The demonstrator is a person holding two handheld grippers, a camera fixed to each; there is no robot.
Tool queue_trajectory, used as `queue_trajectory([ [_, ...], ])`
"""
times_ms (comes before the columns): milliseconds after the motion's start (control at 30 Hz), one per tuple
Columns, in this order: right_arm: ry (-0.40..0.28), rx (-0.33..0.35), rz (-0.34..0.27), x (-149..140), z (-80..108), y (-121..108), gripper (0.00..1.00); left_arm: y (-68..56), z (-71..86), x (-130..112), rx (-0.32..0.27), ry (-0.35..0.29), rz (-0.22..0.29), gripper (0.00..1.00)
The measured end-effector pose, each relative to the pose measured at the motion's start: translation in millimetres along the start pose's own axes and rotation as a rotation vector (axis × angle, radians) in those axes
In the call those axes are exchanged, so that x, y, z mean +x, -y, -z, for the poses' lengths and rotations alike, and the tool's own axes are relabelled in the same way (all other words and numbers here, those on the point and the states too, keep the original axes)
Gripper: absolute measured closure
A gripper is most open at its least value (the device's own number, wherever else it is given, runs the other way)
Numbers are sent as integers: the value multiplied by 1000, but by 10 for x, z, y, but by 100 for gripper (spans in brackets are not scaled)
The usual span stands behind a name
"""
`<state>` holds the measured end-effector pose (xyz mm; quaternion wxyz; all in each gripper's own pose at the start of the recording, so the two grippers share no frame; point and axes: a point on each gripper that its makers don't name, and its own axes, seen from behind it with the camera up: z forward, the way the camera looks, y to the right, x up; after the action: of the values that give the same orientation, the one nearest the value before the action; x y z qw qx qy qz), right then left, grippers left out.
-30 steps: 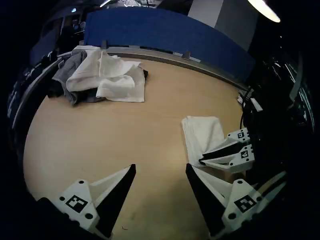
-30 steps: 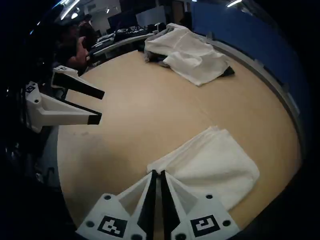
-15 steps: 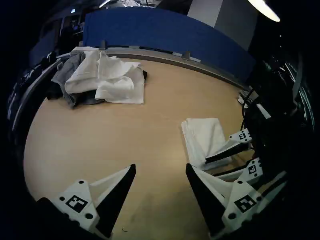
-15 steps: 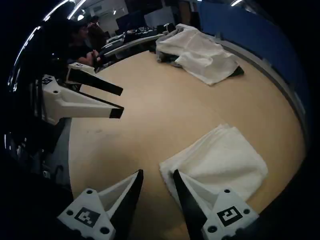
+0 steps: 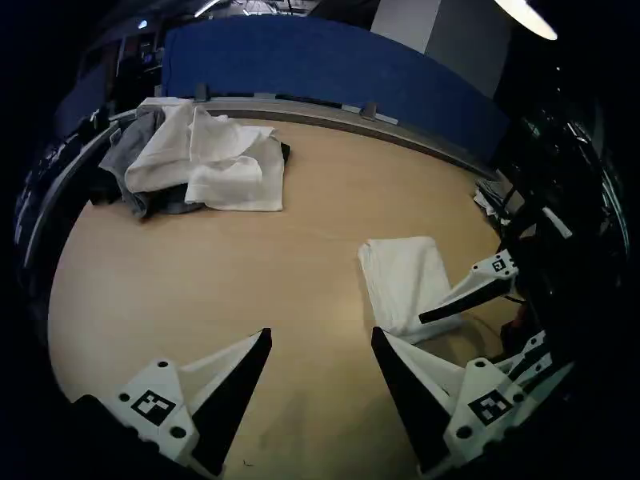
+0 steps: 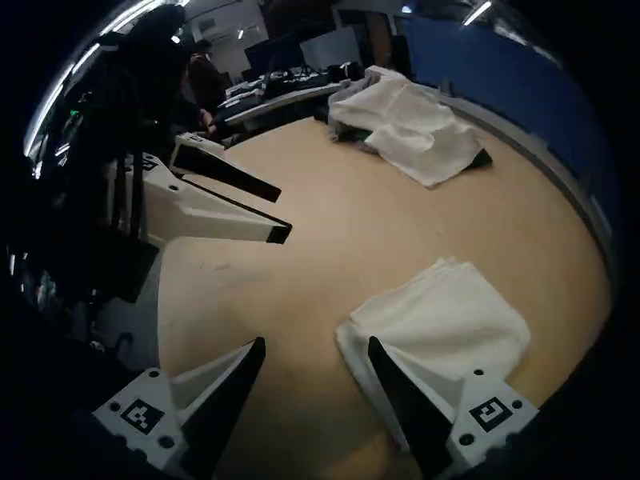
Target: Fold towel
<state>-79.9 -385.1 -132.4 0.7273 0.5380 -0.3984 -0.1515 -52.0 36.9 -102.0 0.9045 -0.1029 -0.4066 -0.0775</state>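
Note:
A folded white towel (image 5: 404, 278) lies flat on the wooden table (image 5: 240, 264), right of centre in the left gripper view. My left gripper (image 5: 320, 336) hovers open over bare wood, short of the towel. In the right gripper view, my right gripper (image 6: 314, 344) stands open with nothing between its fingers. Its right finger sits over the near corner of the folded towel (image 6: 448, 316). The left gripper (image 6: 282, 214) shows there at the left, open and above the table. One finger (image 5: 472, 290) of the right gripper reaches over the towel's right edge.
A loose heap of white and grey towels (image 5: 208, 156) lies at the table's far left, and the same heap (image 6: 416, 128) is in the right gripper view. A blue partition (image 5: 336, 68) runs along the far edge. Cables and dark gear (image 5: 552, 240) crowd the right side. A person (image 6: 200, 80) sits beyond the table.
My right gripper went from shut at the folded towel's corner to wide open and drew back a little. The towel stays flat. My left gripper stayed open, barely shifting.

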Motion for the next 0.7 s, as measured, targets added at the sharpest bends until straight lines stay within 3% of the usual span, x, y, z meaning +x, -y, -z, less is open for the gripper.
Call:
queue_trajectory([
  [367, -50, -100, -66, -71, 310, -271, 0, -83, -26, 17, -13, 1, -11, 7],
  [700, -37, -196, -120, -309, 514, -551, 0, -172, -39, 31, -25, -1, -25, 7],
])
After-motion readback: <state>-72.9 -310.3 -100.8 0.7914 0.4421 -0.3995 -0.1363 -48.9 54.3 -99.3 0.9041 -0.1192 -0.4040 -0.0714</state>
